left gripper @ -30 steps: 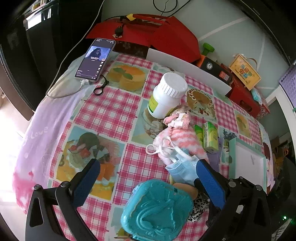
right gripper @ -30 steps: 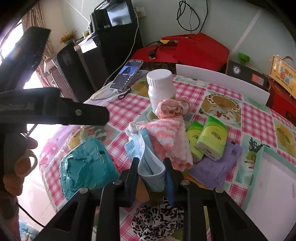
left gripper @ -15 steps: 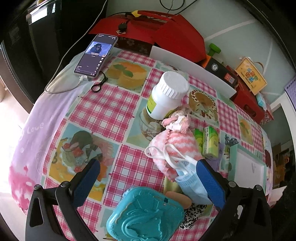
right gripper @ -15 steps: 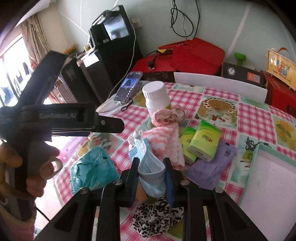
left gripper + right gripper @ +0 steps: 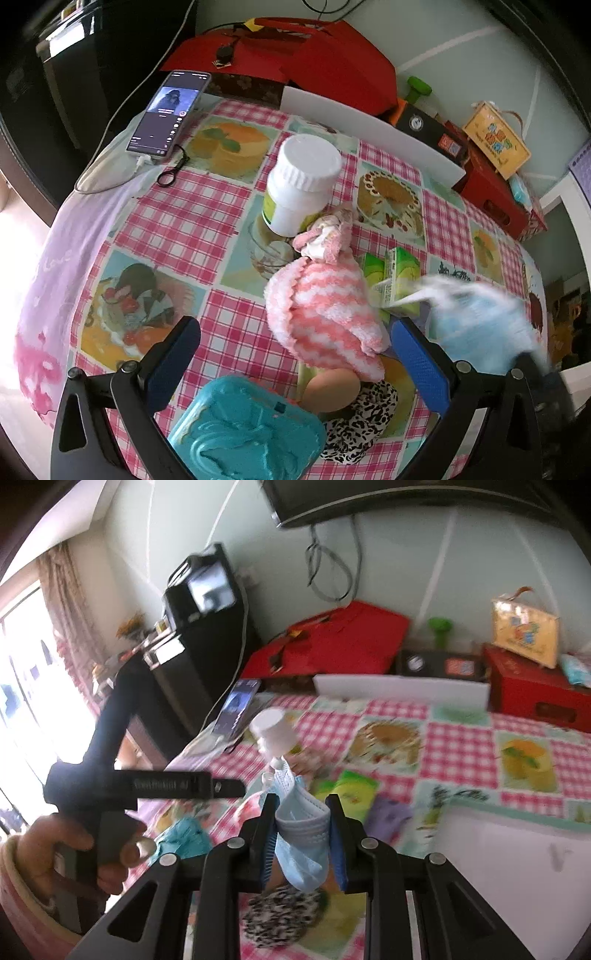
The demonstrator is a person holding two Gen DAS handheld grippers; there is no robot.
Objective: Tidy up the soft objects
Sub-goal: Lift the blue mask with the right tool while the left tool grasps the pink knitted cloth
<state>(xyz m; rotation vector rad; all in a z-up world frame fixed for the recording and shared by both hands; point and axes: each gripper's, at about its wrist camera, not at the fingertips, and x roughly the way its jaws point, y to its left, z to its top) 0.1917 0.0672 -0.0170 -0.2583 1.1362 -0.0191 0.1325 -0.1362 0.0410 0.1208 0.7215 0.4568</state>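
My right gripper is shut on a light blue face mask and holds it up above the table; the mask shows blurred at the right of the left wrist view. A pink and white striped knitted cloth lies mid-table with a small pink bundle behind it. A leopard-print scrunchie lies near the front, also below the mask in the right wrist view. My left gripper is open and empty above the teal lid.
A white pill bottle stands behind the cloths. Green tissue packs lie to their right. A phone lies at the far left. A white tray sits at the right. Red boxes line the wall.
My right gripper has lifted the blue mask off the cloth pile and carried it up and to the right. The left gripper has stayed open in about the same place.
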